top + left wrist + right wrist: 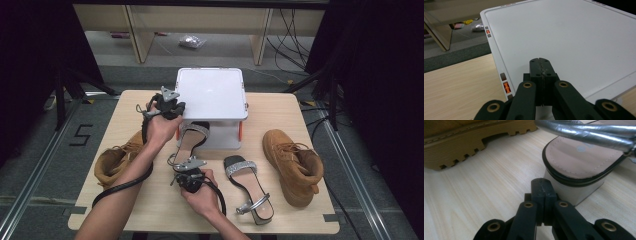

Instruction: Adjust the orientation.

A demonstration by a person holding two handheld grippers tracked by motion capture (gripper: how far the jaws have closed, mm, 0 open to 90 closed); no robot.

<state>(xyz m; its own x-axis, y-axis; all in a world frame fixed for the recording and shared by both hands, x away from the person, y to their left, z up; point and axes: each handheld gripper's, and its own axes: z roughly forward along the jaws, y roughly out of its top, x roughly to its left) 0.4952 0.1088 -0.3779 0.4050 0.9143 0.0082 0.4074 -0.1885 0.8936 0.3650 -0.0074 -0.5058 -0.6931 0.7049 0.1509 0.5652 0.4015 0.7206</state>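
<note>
Bench: (150,210) light wood; it carries everything you see here.
White box: (212,92) at the bench's far middle edge.
First sandal: (192,137) just in front of the white box, toe tucked under it.
Second sandal: (250,187) nearer you, right of the first.
Left boot: (117,160) well left of the white box.
Right boot: (295,165) right of it.

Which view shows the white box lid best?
The left gripper view: the white box lid spreads across the frame, with its raised rim and the orange latches on its edge plain. The high view shows the same lid whole but small, at the table's far side.
</note>
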